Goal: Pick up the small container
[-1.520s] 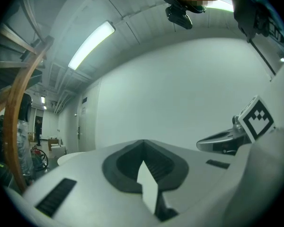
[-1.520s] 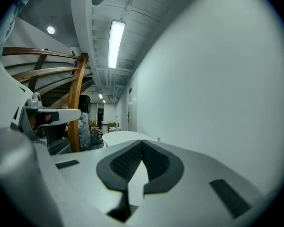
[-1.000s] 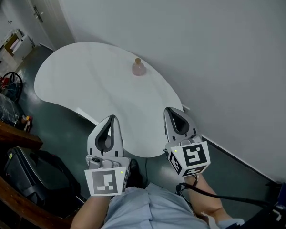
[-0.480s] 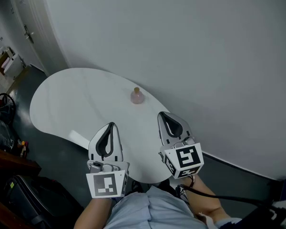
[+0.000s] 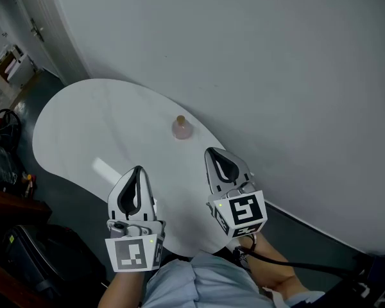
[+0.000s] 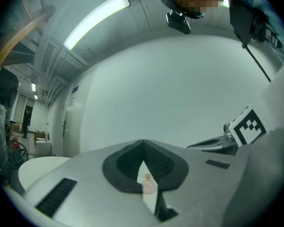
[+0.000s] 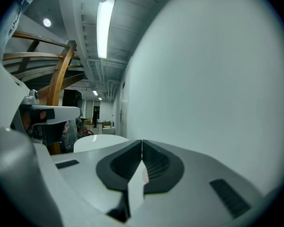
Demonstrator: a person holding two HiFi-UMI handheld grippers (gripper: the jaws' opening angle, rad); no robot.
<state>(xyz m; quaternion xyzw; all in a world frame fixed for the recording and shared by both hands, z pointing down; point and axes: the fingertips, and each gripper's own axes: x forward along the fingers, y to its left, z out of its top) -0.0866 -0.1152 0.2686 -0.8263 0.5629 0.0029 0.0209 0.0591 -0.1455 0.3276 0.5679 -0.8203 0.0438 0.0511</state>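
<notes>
Over the last sec I've closed in: the right hand-held gripper (image 5: 212, 153) is now near the small corked bottle (image 5: 181, 128). The bottle stands upright and untouched on the white counter (image 5: 77, 120), by the wall (image 5: 276, 76). The left hand-held gripper (image 5: 136, 171) hangs further back. Both sets of jaws are pinched together w/ nothing in either. Approach only so far, imo; jaws must open before any grab.

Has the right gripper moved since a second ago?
Yes. The right gripper has advanced farther over the table, closer to the small container.
</notes>
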